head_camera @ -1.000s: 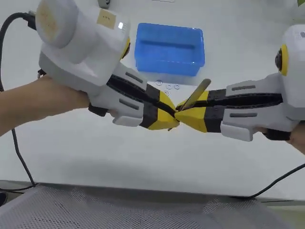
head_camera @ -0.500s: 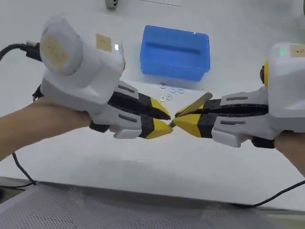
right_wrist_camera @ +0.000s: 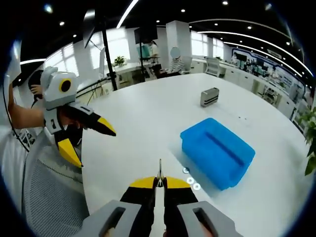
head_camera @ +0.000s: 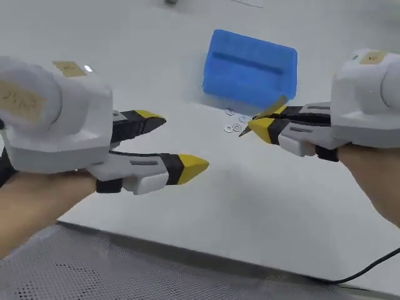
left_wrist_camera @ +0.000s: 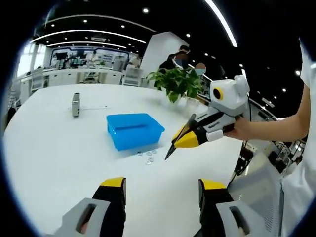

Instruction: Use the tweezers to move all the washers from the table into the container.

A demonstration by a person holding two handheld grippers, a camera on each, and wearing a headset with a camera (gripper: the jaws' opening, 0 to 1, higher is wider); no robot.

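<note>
My right gripper is shut on the brass-coloured tweezers, whose points stick out past its yellow tips. Just beyond those points lie several small washers on the white table, close to the near side of the blue container. My left gripper stands wide open at the left, a hand's width from the right one, with nothing between its jaws. From the left gripper view, the right gripper hovers just right of the washers and the container.
A small grey device stands on the table well beyond the container. A potted plant is at the table's far side. A perforated grey surface runs along the near edge, and a black cable lies at the right.
The two grippers, tip to tip at the tweezers before, have drawn apart. The left one has opened wide and moved left; the right keeps the tweezers.
</note>
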